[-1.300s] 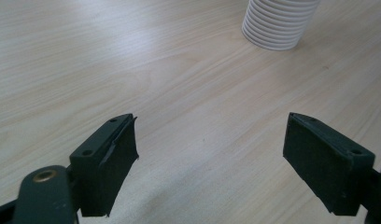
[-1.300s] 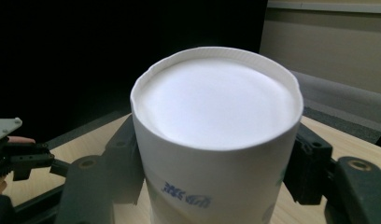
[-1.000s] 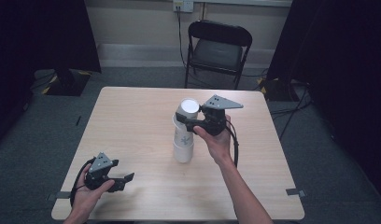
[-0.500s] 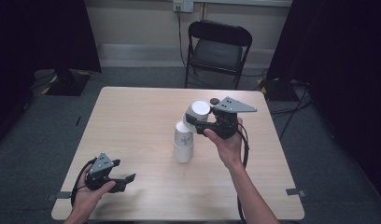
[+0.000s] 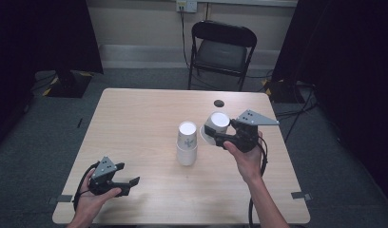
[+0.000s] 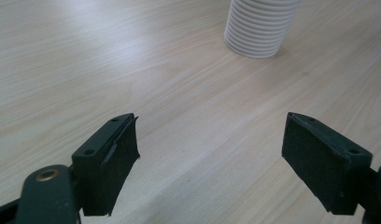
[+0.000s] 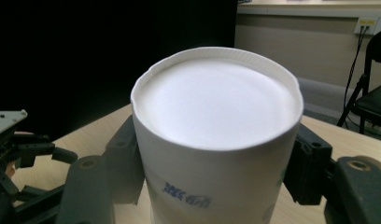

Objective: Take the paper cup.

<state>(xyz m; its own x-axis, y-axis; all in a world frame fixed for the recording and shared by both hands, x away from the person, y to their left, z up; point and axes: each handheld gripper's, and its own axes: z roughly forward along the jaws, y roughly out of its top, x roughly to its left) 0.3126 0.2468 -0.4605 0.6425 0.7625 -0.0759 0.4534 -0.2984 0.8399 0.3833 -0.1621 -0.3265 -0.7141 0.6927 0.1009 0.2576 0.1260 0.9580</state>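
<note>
Standing on grey carpet [image 5: 35,137]: light wooden table [image 5: 135,118], small dark round hole [image 5: 219,103] near far edge. Waiting behind it, black folding chair [image 5: 220,47]. Running along back, beige wall [image 5: 140,21] with socket [image 5: 186,5], cables hanging down. Flanking both sides, black curtains [image 5: 344,57].

We see a white cup [image 7: 216,154] with a small blue print low on its wall, clamped between the black pads of the right claw [image 5: 216,135]. The stack [image 5: 187,143] is white too, with a faint bluish mark on its top cup and fine ribbing around its base. The left claw [image 6: 209,163] is black with a grey plate. The surface [image 5: 135,123] is pale wood with a light grain. The chair [image 5: 220,50] is black.
</note>
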